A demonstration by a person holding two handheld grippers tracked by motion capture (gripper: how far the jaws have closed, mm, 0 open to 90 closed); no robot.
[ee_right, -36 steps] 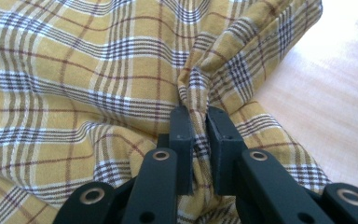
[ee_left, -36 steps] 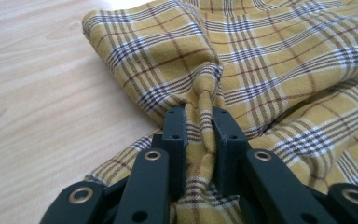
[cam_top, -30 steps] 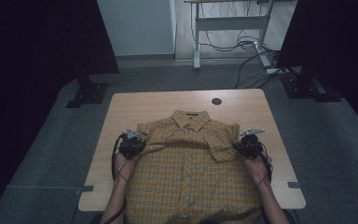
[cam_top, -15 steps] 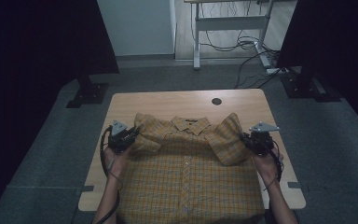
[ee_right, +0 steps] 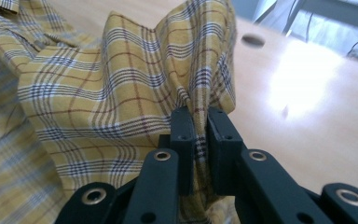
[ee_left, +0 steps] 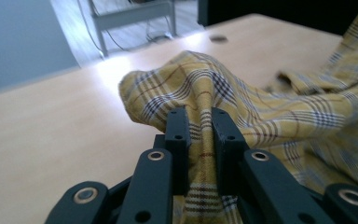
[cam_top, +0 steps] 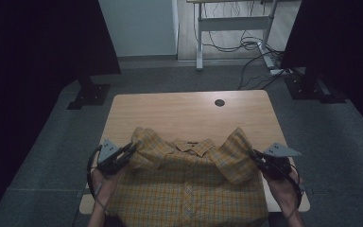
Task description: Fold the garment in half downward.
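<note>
A yellow plaid shirt lies front up on the wooden bench, its collar toward the far edge and its lower part hanging over the near edge between the person's forearms. The left gripper has its fingers clamped on a fold of cloth at the shirt's left shoulder, and in the left gripper view the fabric bunches up into a ridge just beyond the tips. The right gripper has its fingers clamped on the right shoulder fold, which stands up as a peaked flap in the right gripper view. Compared with a second ago, both hands sit farther apart: the left gripper has moved outward toward the bench's left edge and the right gripper toward the right edge, and both are raised. The shoulders, which earlier lay flat and close beside the collar, are now pulled up and outward into two raised corners, so the upper part of the shirt spans more of the bench's width. The collar stays near the middle, and the dark round hole in the bench top beyond it is well apart from the cloth.
</note>
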